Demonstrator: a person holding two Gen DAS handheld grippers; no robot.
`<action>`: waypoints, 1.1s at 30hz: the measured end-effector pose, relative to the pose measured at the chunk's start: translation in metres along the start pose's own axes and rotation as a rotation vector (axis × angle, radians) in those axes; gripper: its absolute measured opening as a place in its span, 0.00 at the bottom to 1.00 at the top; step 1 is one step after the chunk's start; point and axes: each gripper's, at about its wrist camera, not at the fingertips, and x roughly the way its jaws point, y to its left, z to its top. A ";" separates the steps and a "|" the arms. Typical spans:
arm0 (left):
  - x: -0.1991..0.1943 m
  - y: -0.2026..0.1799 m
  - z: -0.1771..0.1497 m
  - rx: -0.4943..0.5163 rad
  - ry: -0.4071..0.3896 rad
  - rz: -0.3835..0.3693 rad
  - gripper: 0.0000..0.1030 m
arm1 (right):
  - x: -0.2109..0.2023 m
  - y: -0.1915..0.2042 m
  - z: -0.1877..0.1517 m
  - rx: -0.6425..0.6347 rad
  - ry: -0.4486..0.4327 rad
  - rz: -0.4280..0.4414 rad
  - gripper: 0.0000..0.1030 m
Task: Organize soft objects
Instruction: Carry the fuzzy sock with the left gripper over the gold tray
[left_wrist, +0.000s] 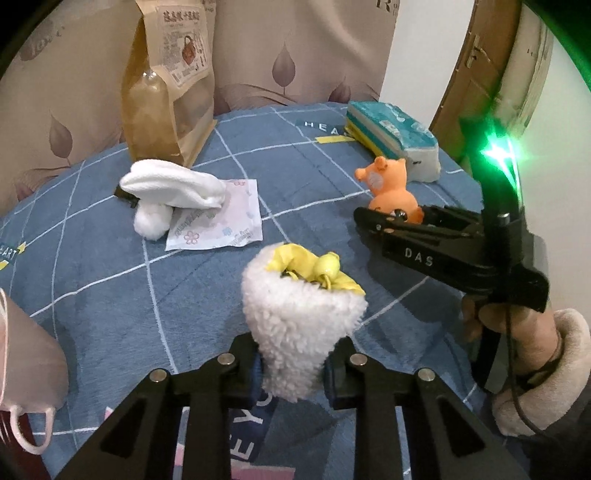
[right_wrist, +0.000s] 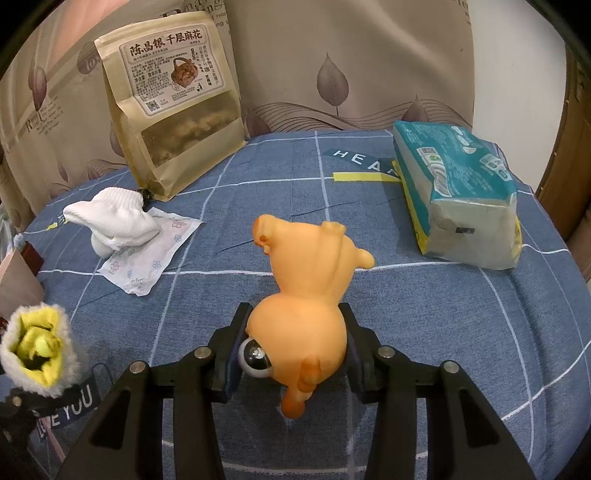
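My left gripper (left_wrist: 293, 369) is shut on a white fleecy pouch (left_wrist: 299, 317) with a yellow lining and yellow things inside; the same pouch (right_wrist: 35, 350) shows at the lower left of the right wrist view. My right gripper (right_wrist: 291, 343) is shut on the rear of an orange squishy animal toy (right_wrist: 314, 291), with a shiny metal ball (right_wrist: 255, 358) beside the left pad. In the left wrist view that right gripper (left_wrist: 391, 216) holds the orange toy (left_wrist: 388, 184) at the right. A white sock (left_wrist: 173, 186) and a cotton ball (left_wrist: 151, 219) lie on a flowered packet (left_wrist: 221, 225).
A blue checked blanket (right_wrist: 258, 206) covers the surface. A brown snack bag (right_wrist: 173, 110) stands at the back left, and a teal tissue pack (right_wrist: 461, 199) lies at the right. A pink face mask (left_wrist: 26, 369) sits at the left edge. A patterned curtain hangs behind.
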 end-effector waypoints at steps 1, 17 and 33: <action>-0.003 0.000 0.001 -0.004 -0.004 -0.002 0.24 | 0.000 0.000 0.000 0.000 0.000 0.000 0.41; -0.062 0.028 -0.001 -0.085 -0.071 0.021 0.24 | 0.000 0.000 0.000 -0.001 0.001 -0.001 0.41; -0.142 0.107 -0.020 -0.200 -0.148 0.206 0.24 | 0.000 0.000 -0.001 -0.003 0.001 -0.003 0.41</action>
